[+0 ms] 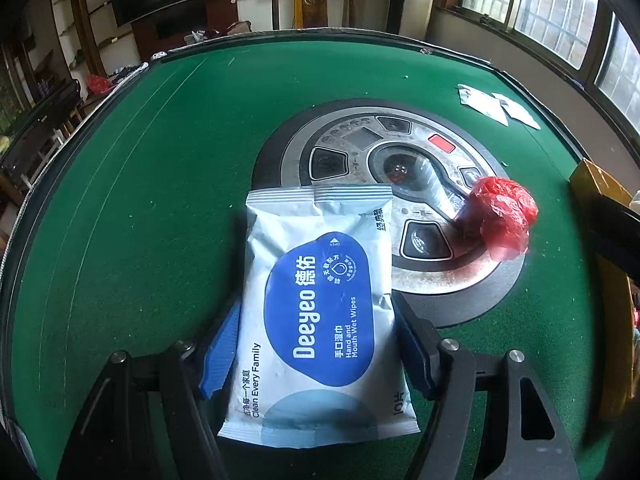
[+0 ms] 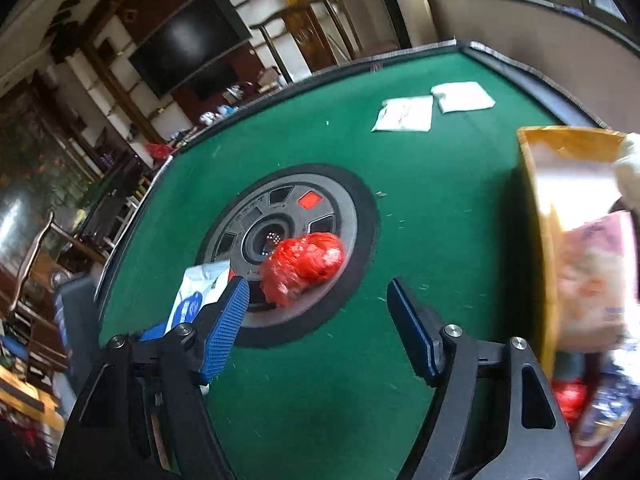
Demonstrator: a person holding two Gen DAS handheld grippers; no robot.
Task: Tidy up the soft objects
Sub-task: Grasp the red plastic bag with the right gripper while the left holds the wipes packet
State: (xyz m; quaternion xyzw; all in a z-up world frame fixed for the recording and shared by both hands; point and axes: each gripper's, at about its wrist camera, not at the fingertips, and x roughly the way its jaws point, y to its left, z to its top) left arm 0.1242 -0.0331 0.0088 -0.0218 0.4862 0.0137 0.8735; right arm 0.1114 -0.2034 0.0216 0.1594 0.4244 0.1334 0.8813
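Wipes pack (image 1: 316, 312) fills left gripper (image 1: 316, 344) — right gripper (image 2: 318, 308) gapes over bare felt (image 2: 340, 380).

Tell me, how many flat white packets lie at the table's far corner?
2. One packet lies on the green felt and the other packet sits just beside it, nearer the table's edge. Others could be hidden in the box at the right.

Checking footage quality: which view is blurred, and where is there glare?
Left wrist view: sharp, wet wipes pack print readable, windows blown out. Right wrist view: motion-blurred, worst on the red plastic bag and cardboard box at right.
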